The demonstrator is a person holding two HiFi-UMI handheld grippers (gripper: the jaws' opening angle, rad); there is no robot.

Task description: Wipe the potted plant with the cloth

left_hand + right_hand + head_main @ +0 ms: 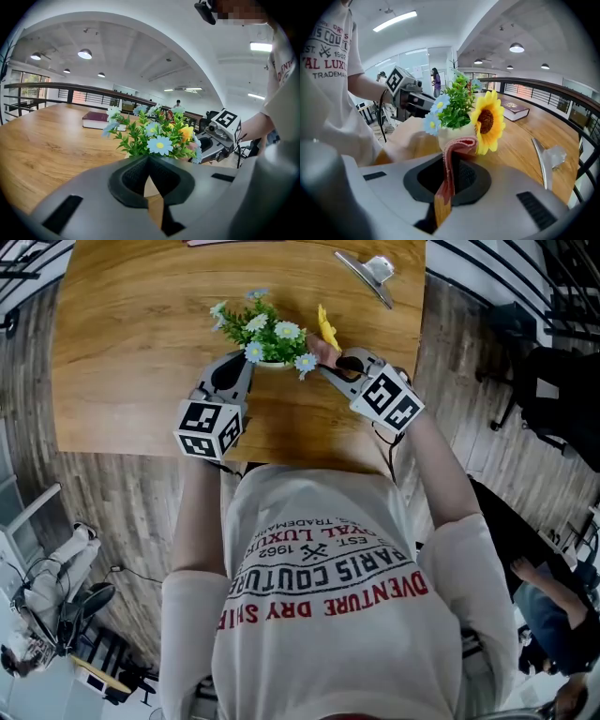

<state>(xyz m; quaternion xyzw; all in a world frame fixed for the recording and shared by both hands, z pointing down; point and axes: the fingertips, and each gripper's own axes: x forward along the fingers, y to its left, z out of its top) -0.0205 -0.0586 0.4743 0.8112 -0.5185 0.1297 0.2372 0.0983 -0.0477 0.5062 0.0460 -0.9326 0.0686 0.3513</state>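
- Plant (267,332) sits in a white pot (451,131) near the front edge of the table (131,343), between our two grippers.
- Left gripper (247,363) is on the pot's left side with its tips at the pot's edge.
- Its own view shows the jaws closed to a thin slit. Pot wall and table show through the slit, and the plant rises right above the tips. We read that as pinched on the pot.
- Right gripper (330,367) comes in from the right, angled toward the pot.
- Its jaws are clamped on the cloth (451,161), which is pink. The cloth stands up out of the jaws in a loop.
- The top fold of that loop lies against the pot's wall, just under the sunflower (488,121).
- The sunflower leans out on the pot's right side and faces our right gripper's camera. Blue and white daisies (436,112) sit on the near-left side in that view.
- Each gripper's marker cube shows in the other gripper's view, just past the plant.
- Metal tool (367,273) lies at the far right of the table, well apart from the pot.
- Book (96,119) lies flat on the far side of the table, also well apart.
- Railing (543,86) runs behind the table.
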